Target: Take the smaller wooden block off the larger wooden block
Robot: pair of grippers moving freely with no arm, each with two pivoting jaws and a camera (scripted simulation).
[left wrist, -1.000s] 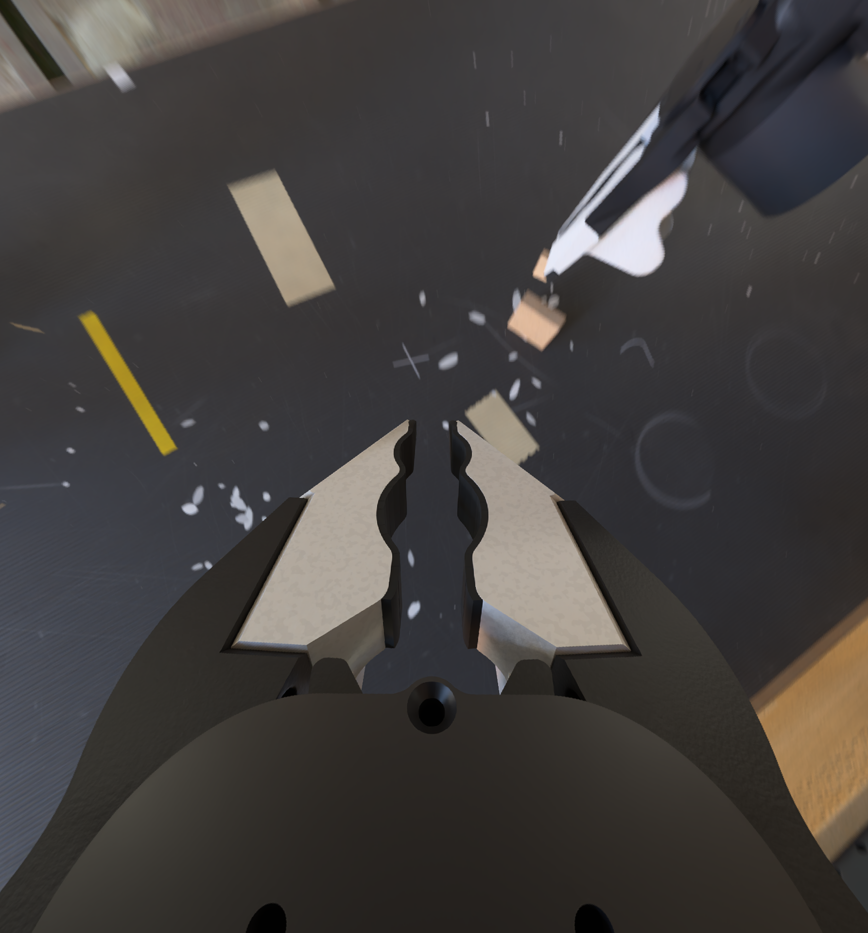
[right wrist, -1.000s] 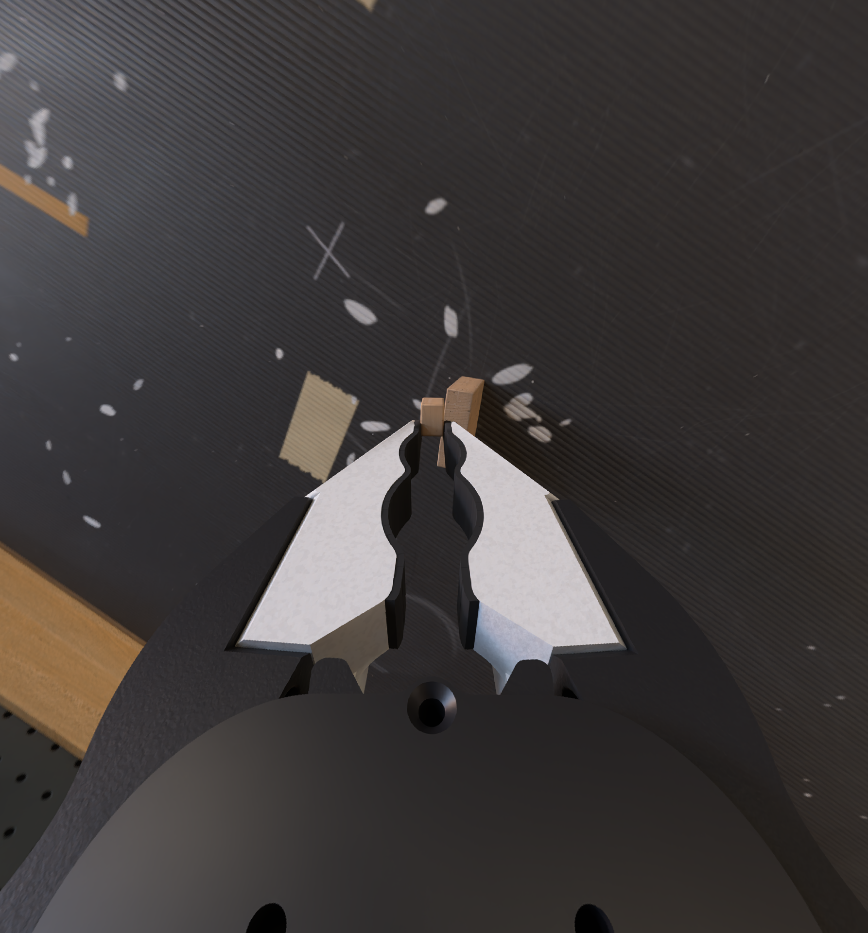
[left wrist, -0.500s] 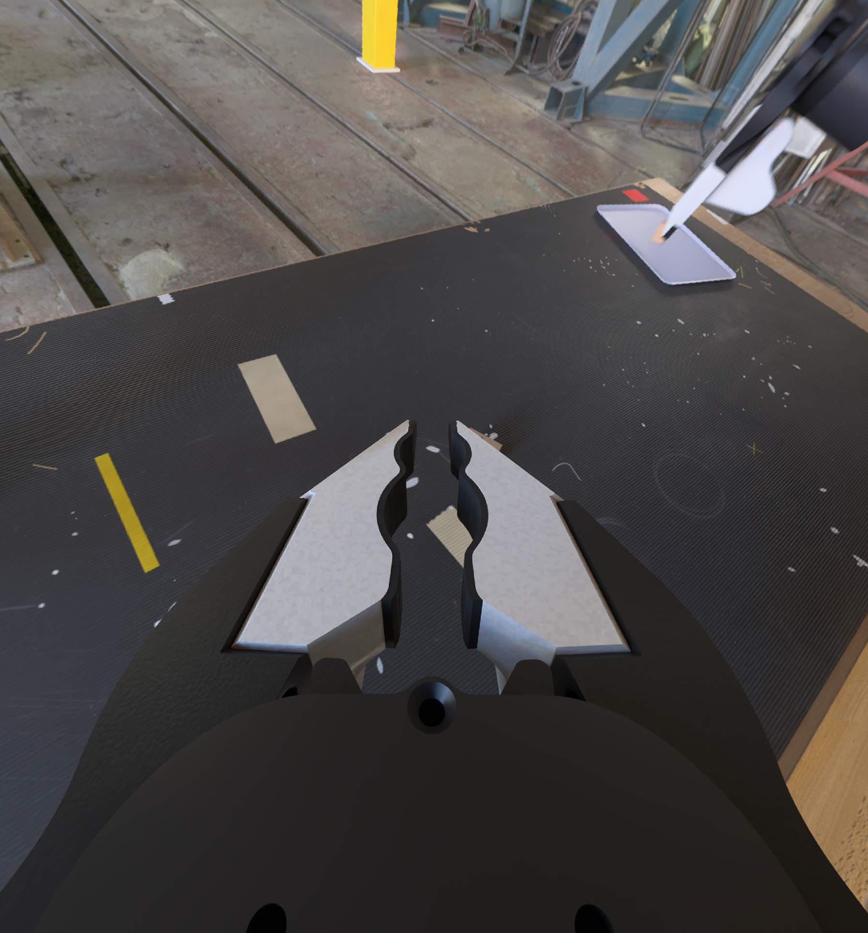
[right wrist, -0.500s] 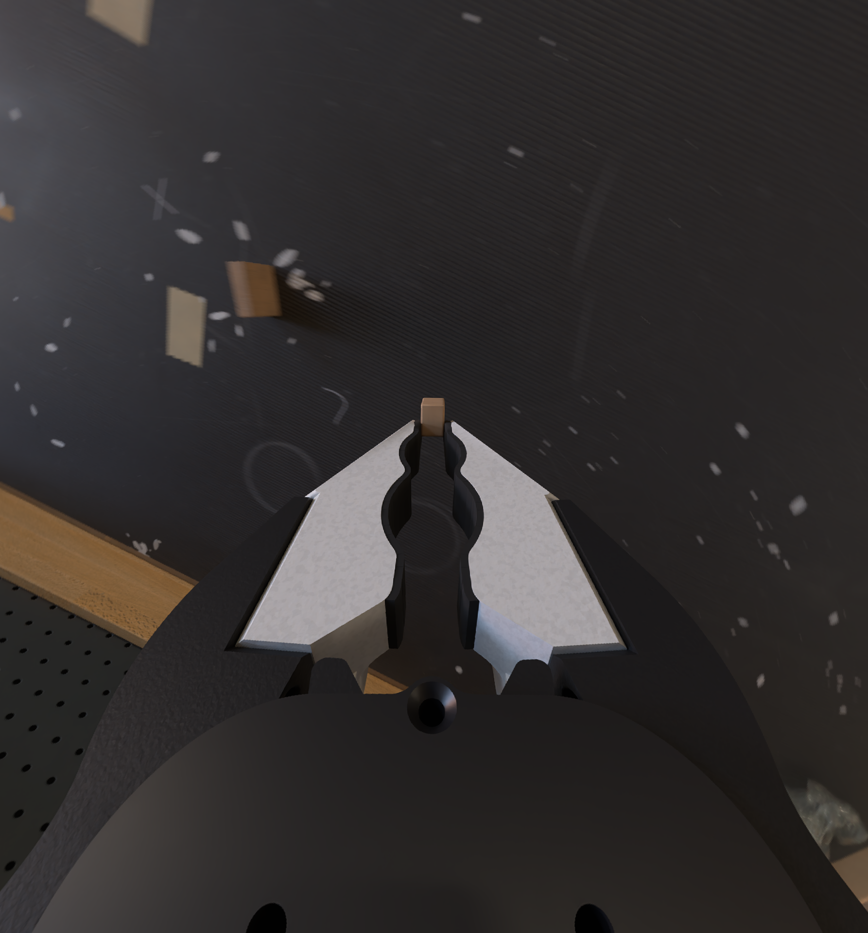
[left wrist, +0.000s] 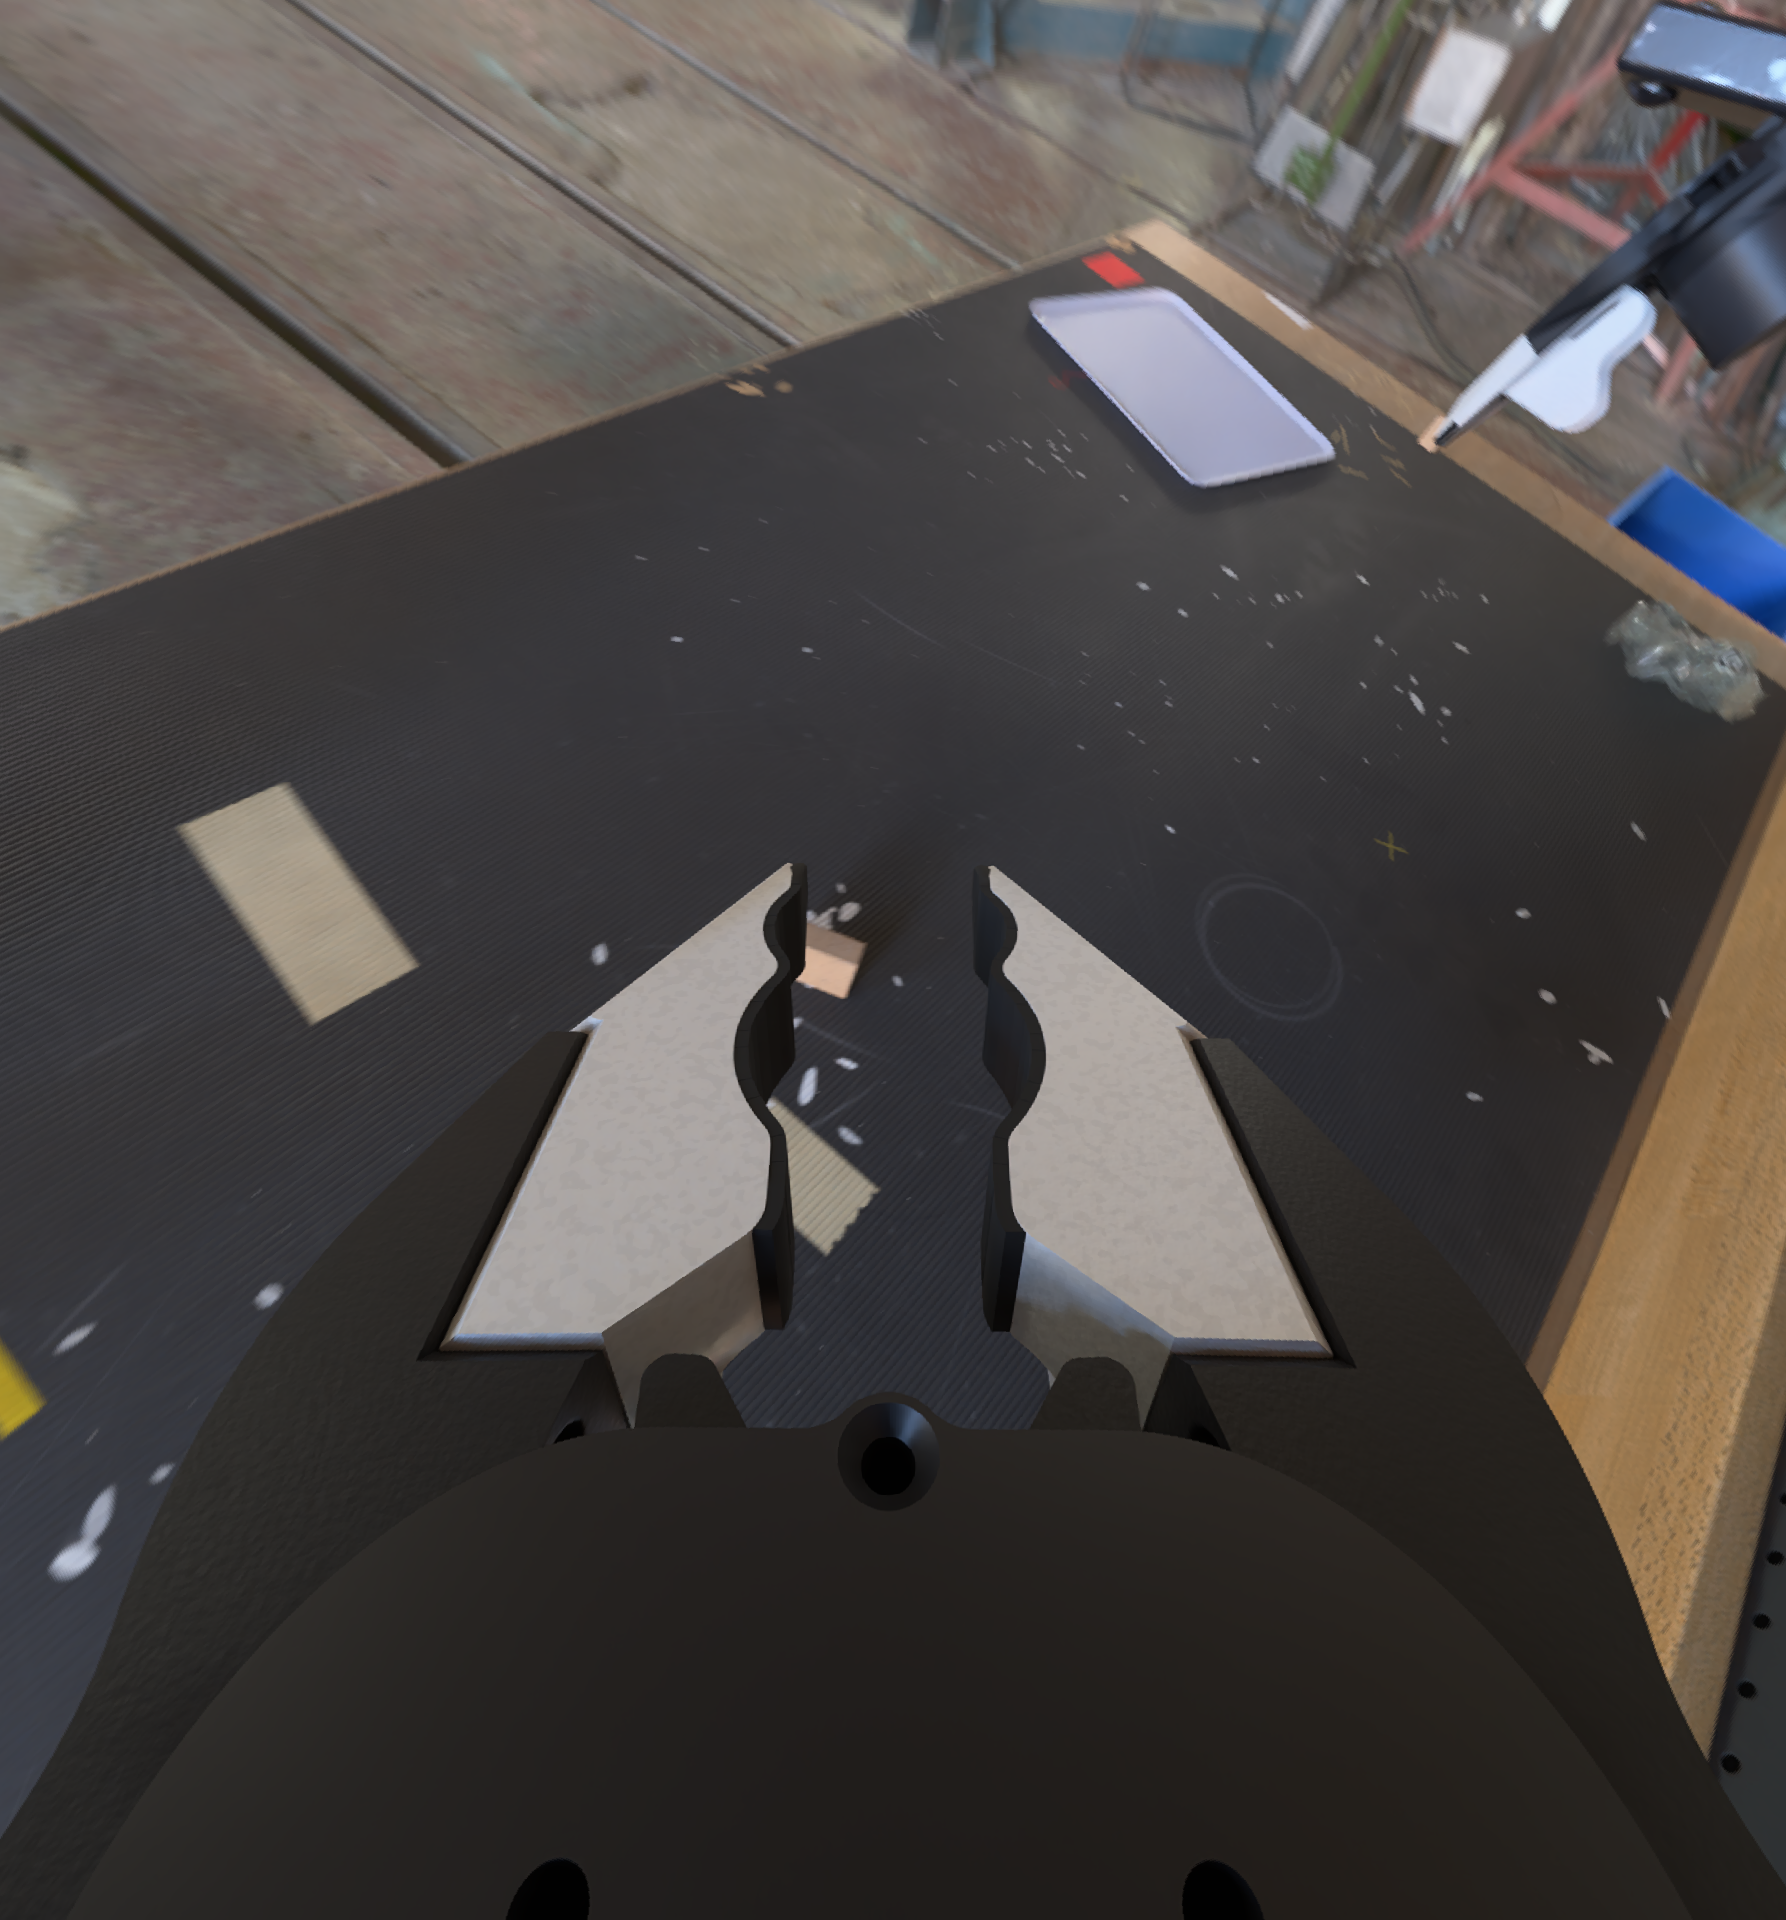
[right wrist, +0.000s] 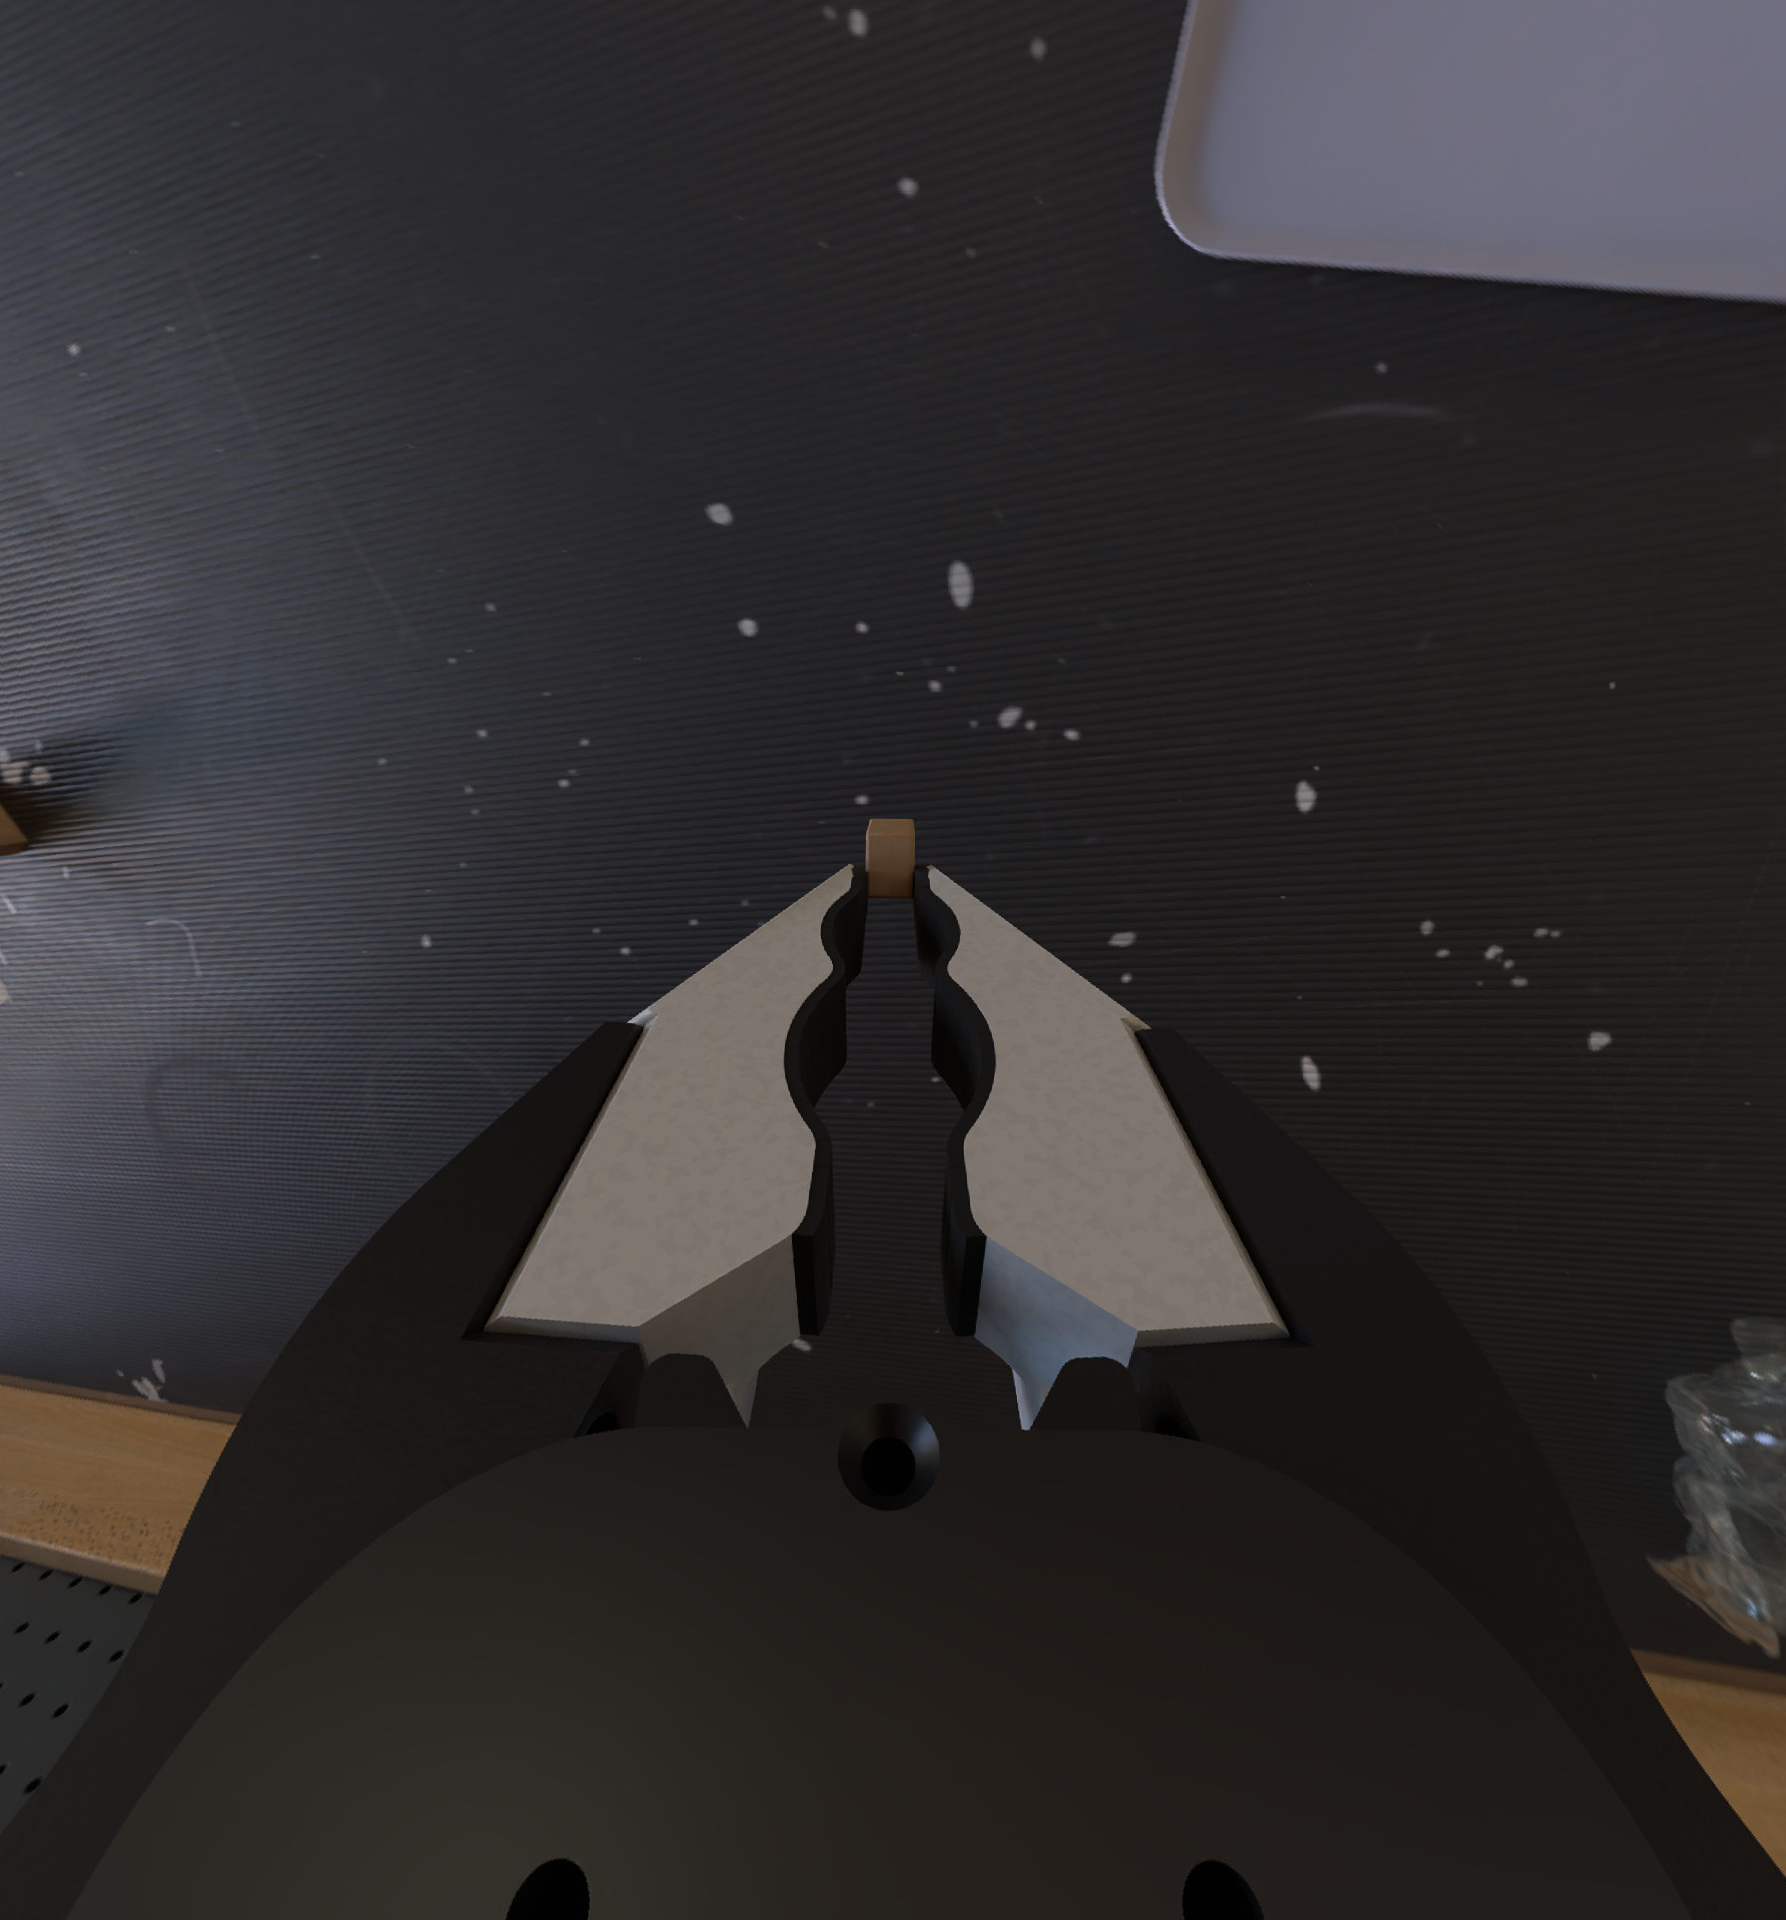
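Two wooden blocks now sit well apart. The smaller wooden block is pinched at the very tips of the right hand-held gripper, whose jaws are clenched on its lower part so that its top pokes out beyond them. It hangs over the dark ribbed tabletop, touching nothing else. A tip grasp like this keeps the wide fingers clear of whatever the block sat on, which suits lifting a tiny piece off a bigger one, though I judge it a shallow hold that a jolt could upset.

The larger wooden block lies flat on the tabletop in the left wrist view, just beyond the left finger of the left hand-held gripper, at about 11 o'clock from the gap between its tips. That gripper is released, jaws spread wide and empty, hovering near the block without touching it; it reads as standing by rather than steadying anything.

In the same view the right hand-held gripper shows far off at 2 o'clock, above the wooden edge of the tabletop, past a pale grey tray. In the right wrist view a corner of that tray lies at 1 o'clock, and a crumpled clear plastic wrapper at 4 o'clock.

The separation looks done; what seems left is setting the small block down, perhaps on the nearby tray, though the task names no spot.
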